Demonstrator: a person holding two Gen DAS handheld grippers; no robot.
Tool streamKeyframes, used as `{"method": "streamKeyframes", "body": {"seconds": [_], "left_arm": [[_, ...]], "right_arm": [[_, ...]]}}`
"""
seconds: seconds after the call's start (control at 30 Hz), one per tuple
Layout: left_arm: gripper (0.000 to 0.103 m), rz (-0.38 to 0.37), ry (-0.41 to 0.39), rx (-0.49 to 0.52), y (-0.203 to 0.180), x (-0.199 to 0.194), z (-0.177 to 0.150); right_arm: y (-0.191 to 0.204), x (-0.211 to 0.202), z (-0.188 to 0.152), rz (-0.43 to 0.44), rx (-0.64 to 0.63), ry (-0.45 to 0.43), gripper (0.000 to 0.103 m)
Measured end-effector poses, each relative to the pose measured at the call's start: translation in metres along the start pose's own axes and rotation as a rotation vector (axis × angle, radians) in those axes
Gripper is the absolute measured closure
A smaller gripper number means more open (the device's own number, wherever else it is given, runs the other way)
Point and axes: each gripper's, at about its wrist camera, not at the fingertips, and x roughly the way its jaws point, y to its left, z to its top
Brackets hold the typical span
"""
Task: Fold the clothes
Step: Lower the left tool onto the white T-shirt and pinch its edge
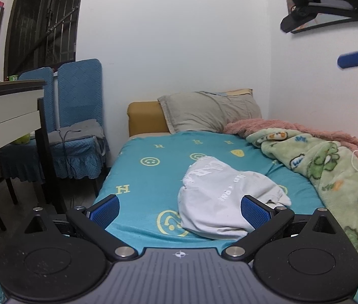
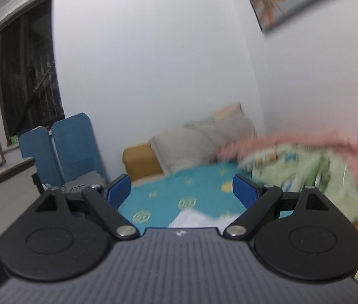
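Note:
A crumpled white garment (image 1: 224, 197) with pale lettering lies in a heap on the teal bed sheet (image 1: 148, 177). My left gripper (image 1: 180, 209) hovers just short of it, open, with nothing between its blue pads (image 1: 105, 211). My right gripper (image 2: 182, 190) is held higher over the bed, also open and empty; this view is blurred. Only the top of the white garment (image 2: 194, 219) shows there, behind the gripper body. The right gripper's blue fingertip (image 1: 353, 59) appears in the left wrist view at the upper right, beside a person's finger.
A green cartoon blanket (image 1: 330, 172) and a pink blanket (image 1: 292, 129) cover the bed's right side. A grey pillow (image 1: 209, 111) leans at the head. Blue-covered chairs (image 1: 77, 126) and a table (image 1: 6, 111) stand left of the bed. White walls bound the back and right.

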Motion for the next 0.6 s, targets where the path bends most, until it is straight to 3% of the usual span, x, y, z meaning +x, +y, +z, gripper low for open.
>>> {"method": "streamKeyframes", "body": {"seconds": [0.17, 0.37, 0.47, 0.6], "left_arm": [[0.000, -0.037, -0.025, -0.014, 0.000, 0.007, -0.005], [0.000, -0.081, 0.072, 0.101, -0.030, 0.046, -0.013], [0.000, -0.119, 0.137, 0.176, -0.059, 0.079, -0.018], [0.001, -0.198, 0.188, 0.280, -0.105, 0.128, -0.029]], "right_arm": [[-0.036, 0.009, -0.025, 0.023, -0.036, 0.068, 0.014], [-0.092, 0.007, -0.044, 0.002, 0.017, 0.121, 0.014], [-0.127, 0.009, -0.045, -0.039, 0.124, 0.138, 0.014], [-0.159, 0.022, -0.060, -0.203, 0.190, 0.205, 0.014]]}}
